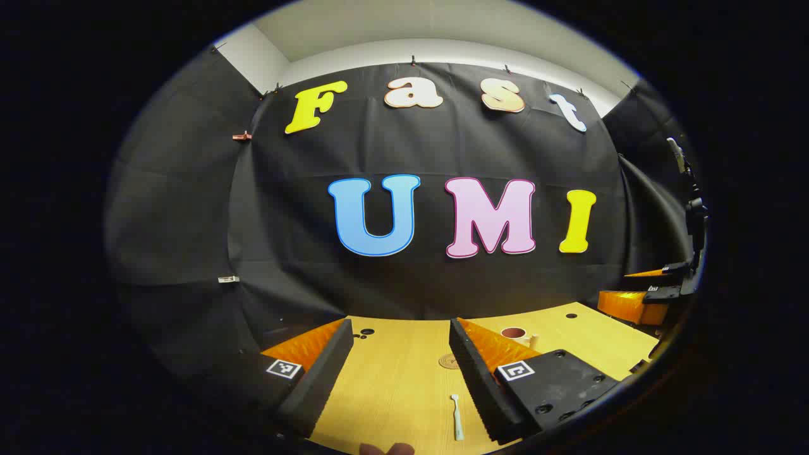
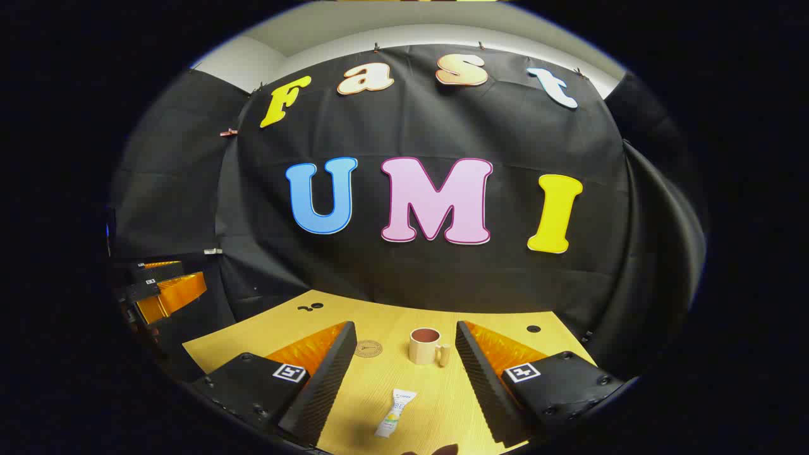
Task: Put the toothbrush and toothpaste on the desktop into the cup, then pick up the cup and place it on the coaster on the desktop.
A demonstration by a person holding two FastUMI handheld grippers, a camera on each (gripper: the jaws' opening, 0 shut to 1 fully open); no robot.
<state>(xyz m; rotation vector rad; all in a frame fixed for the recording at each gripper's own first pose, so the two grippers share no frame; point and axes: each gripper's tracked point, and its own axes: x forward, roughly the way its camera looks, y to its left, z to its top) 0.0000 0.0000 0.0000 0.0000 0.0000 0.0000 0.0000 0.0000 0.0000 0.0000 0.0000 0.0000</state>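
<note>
Below, the toothbrush [image 1: 456, 417] lies between the wide-apart left gripper [image 1: 404, 379] fingers, the toothpaste [image 2: 395, 413] between the spread right gripper [image 2: 404, 379] fingers.

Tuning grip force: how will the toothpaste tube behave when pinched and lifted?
The toothpaste tube lies flat on the desktop, so it probably won't roll. It looks small and soft-walled, likely light and squashy under the right tongs. Its smooth skin may slip.

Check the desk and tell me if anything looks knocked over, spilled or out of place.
Nothing stands out. The cup stands upright and apart from the coaster; the toothpaste and toothbrush lie flat on the desk, no spills.
</note>
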